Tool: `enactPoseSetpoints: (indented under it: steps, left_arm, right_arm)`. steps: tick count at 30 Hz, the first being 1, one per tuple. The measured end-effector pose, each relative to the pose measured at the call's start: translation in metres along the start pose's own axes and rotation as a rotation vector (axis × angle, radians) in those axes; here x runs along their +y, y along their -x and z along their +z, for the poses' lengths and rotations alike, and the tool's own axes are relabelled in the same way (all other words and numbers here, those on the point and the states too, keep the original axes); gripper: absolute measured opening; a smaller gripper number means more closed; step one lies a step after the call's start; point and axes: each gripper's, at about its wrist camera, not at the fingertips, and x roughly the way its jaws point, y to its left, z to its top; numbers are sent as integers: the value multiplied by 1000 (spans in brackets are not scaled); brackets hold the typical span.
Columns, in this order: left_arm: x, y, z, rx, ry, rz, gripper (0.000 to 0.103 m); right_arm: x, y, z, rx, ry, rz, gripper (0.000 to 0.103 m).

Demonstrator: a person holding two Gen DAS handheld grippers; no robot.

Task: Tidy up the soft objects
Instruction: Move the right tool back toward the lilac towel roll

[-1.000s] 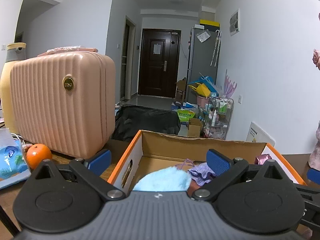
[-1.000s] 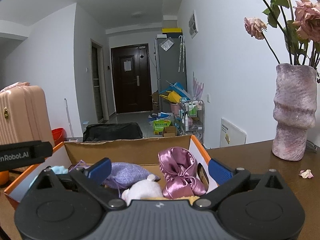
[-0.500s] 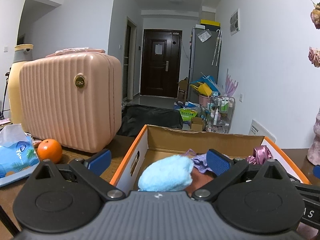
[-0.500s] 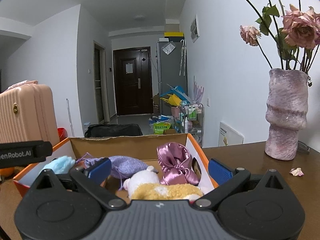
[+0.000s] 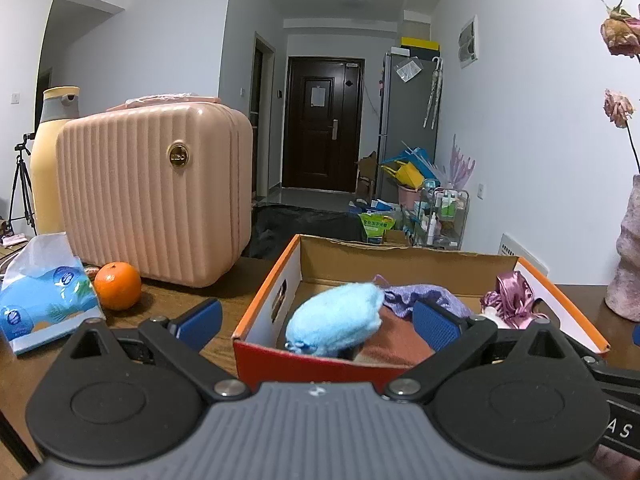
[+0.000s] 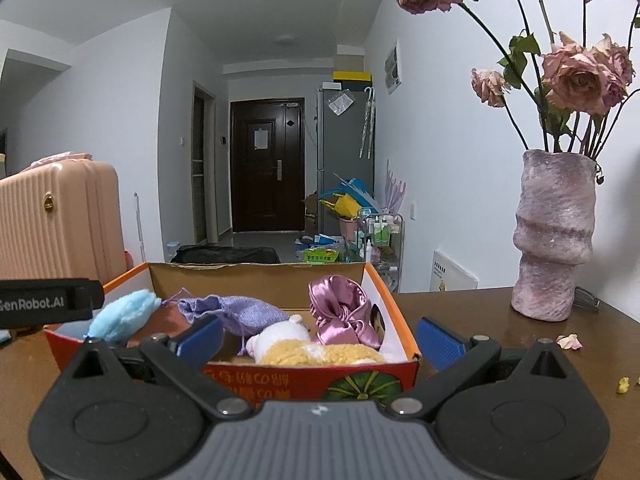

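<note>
Both the left gripper (image 5: 318,320) and the right gripper (image 6: 320,338) hang spread wide, holding nothing. The light-blue plush (image 5: 334,320), lavender pouch (image 6: 236,312) and pink satin pouch (image 6: 344,310) lie inside the cardboard box (image 6: 280,276) on the wooden table (image 6: 500,344).

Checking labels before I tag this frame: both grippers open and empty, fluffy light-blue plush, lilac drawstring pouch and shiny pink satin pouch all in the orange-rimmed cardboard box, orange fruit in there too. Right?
One error: the round orange fruit is not in the orange-rimmed cardboard box. The left wrist view shows it on the wooden table, beside the ribbed pink suitcase. The rest holds: left gripper and right gripper are open and empty, with the light-blue plush, lilac pouch and satin pouch boxed.
</note>
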Motion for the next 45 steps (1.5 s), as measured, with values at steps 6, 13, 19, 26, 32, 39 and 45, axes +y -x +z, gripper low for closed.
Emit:
enactPoseSetpoints:
  steps: [6,13,19,26,32,39,45]
  left_arm:
    - [2,12,-7,6,-3,-2,103]
    - [4,32,-14,12,-5,-5,103]
    - [7,46,-20,20,-7,-11,103]
    - [15,61,-27,36,-6,-22,103]
    - [20,77,-34,41,-22,-40,103]
    - [21,100,-45,49,-63,-77,103]
    - [24,118,-55,66,-95,-111,103]
  right_arm:
    - [-2,13,-4,-2,6,-1,103]
    - [-9,36,-10,-1,16,-10,103]
    - [-14,54,-17,4,27,-11,103]
    - [-19,73,-24,18,45,-4,103]
    - [-22,94,-31,27,71,4,103]
    - [-26,118,-41,52,99,19,103]
    - [-30,133,-48,74,110,33,103]
